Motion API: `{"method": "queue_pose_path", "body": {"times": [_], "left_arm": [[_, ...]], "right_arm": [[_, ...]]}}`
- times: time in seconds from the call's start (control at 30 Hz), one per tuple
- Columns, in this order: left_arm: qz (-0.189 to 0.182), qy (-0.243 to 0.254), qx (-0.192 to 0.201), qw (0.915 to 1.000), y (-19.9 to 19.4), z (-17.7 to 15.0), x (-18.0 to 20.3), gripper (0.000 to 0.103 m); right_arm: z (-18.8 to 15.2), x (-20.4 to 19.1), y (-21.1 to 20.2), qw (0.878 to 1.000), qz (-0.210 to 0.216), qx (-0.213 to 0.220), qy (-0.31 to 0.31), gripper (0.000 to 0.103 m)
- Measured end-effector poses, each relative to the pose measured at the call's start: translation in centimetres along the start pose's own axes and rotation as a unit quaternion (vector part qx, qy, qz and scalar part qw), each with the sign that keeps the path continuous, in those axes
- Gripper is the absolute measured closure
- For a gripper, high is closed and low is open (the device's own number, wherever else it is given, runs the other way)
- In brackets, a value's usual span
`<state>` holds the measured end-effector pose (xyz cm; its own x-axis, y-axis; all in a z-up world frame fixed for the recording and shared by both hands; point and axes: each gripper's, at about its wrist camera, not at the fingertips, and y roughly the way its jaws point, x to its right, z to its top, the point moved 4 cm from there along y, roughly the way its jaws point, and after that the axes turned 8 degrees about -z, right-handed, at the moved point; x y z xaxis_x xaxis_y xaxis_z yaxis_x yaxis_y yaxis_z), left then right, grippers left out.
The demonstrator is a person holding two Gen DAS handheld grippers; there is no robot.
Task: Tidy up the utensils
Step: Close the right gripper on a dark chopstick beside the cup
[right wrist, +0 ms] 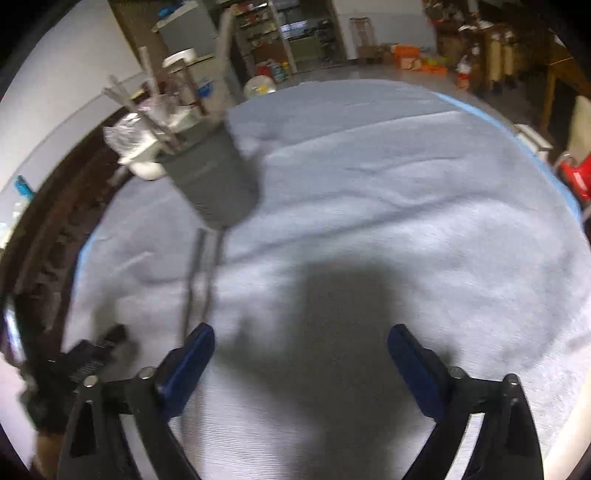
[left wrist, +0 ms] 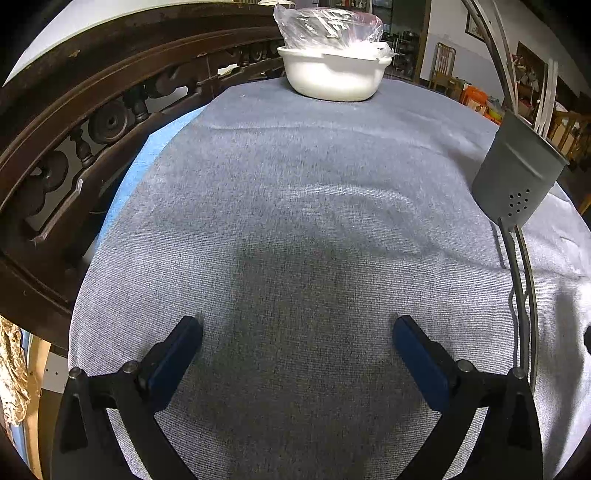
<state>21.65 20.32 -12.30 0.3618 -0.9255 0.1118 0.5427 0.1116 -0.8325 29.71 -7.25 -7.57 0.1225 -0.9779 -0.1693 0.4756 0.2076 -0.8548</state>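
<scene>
Left tongs (left wrist: 297,326): spread wide, nothing between the blue pads, angled down over bare grey woven cloth (left wrist: 295,221) covering the bench. Right tongs (right wrist: 301,338): likewise spread and empty above the same cloth, view blurred. Judged state: both are free for the next pick.

At 3 o'clock in the left view, thin metal rods (left wrist: 522,295) lie flat on the cloth, running up to the grey cylindrical utensil holder (left wrist: 517,173), perforated near its base, probably for drainage. Pale utensil handles (left wrist: 546,99) stand inside it.

At 12 o'clock, a white glazed bowl (left wrist: 332,79) carries a crinkled clear plastic bag (left wrist: 328,26), set well clear of the working area.
</scene>
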Motion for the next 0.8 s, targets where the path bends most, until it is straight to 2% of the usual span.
{"method": "queue_pose_path", "body": {"times": [0.07,0.23,0.33,0.43,0.47,0.5,0.57,0.6,0.73,0.8], "left_arm": [[0.000,0.000,0.000,1.0000,0.0,0.0,0.0,0.000],[-0.001,0.000,0.000,1.0000,0.0,0.0,-0.1,0.000],[-0.001,0.000,0.000,1.0000,0.0,0.0,-0.1,0.000],[-0.001,0.000,0.000,1.0000,0.0,0.0,-0.1,0.000],[-0.001,0.000,0.000,1.0000,0.0,0.0,-0.1,0.000],[-0.001,0.000,0.000,1.0000,0.0,0.0,0.0,0.000],[-0.001,0.000,0.000,1.0000,0.0,0.0,-0.1,0.000],[-0.001,0.000,0.000,1.0000,0.0,0.0,-0.1,0.000],[-0.001,0.000,-0.008,1.0000,0.0,0.1,0.0,0.000],[-0.005,0.000,-0.034,0.9994,0.1,0.4,0.2,0.000]], "right_arm": [[0.6,-1.3,0.9,0.999,0.021,-0.034,0.004,0.054],[1.3,-4.2,2.9,0.997,0.021,-0.072,-0.014,0.056],[1.2,-5.5,4.1,0.996,0.014,-0.089,-0.023,0.063],[1.4,-6.2,4.9,0.995,-0.008,-0.094,-0.042,0.066],[1.5,-6.4,5.1,0.994,-0.015,-0.096,-0.050,0.072],[1.7,-6.8,5.4,0.993,-0.020,-0.098,-0.056,0.075],[1.7,-7.0,5.6,0.992,-0.028,-0.101,-0.067,0.089],[1.6,-7.2,5.6,0.991,-0.036,-0.102,-0.079,0.093],[1.5,-6.3,5.7,0.990,-0.034,-0.108,-0.083,0.093],[1.7,-5.2,5.7,0.991,-0.023,-0.116,-0.067,0.093]]}}
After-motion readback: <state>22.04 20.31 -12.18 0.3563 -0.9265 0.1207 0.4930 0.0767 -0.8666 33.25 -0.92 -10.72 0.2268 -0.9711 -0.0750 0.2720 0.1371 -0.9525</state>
